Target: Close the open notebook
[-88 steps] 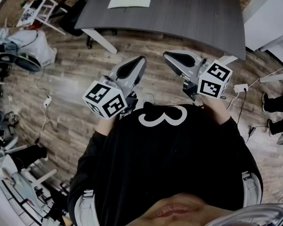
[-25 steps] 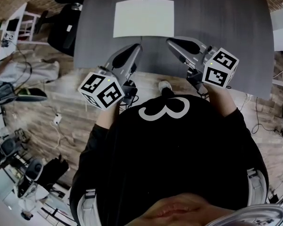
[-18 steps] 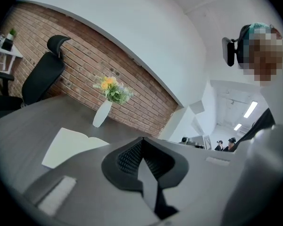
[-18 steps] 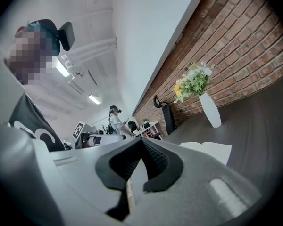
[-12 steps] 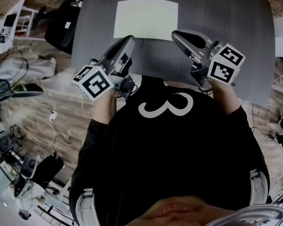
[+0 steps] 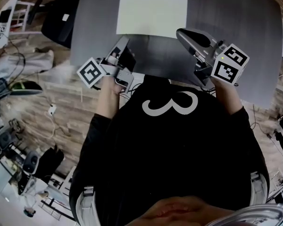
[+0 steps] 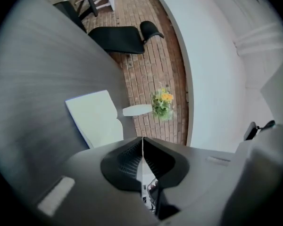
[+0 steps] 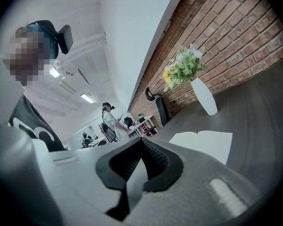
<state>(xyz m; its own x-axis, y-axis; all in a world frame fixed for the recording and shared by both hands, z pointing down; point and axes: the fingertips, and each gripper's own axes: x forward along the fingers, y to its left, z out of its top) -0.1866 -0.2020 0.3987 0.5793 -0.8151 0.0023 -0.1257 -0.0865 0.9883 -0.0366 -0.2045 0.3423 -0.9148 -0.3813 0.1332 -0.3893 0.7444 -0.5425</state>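
An open white notebook (image 6: 152, 14) lies flat on the dark grey table (image 6: 236, 36), its blank pages facing up. My left gripper (image 6: 124, 40) is rolled onto its side over the table's near edge, just short of the notebook's near left corner, jaws shut and empty. My right gripper (image 6: 180, 32) hovers by the near right corner, also shut with nothing in it. In the left gripper view the notebook (image 7: 96, 119) lies ahead and left of the shut jaw tips (image 7: 142, 138). The right gripper view has the notebook (image 8: 205, 142) ahead and right of the shut tips (image 8: 141, 139).
A white vase with flowers (image 8: 203, 95) stands on the table beyond the notebook, against a brick wall; it also shows as the vase (image 7: 162, 102). A black office chair (image 6: 61, 18) sits left of the table. People (image 8: 111, 121) stand far off in the room.
The table and notebook have come closer. Both grippers moved forward over the table's near edge toward the notebook. The left gripper dropped and rolled onto its side.
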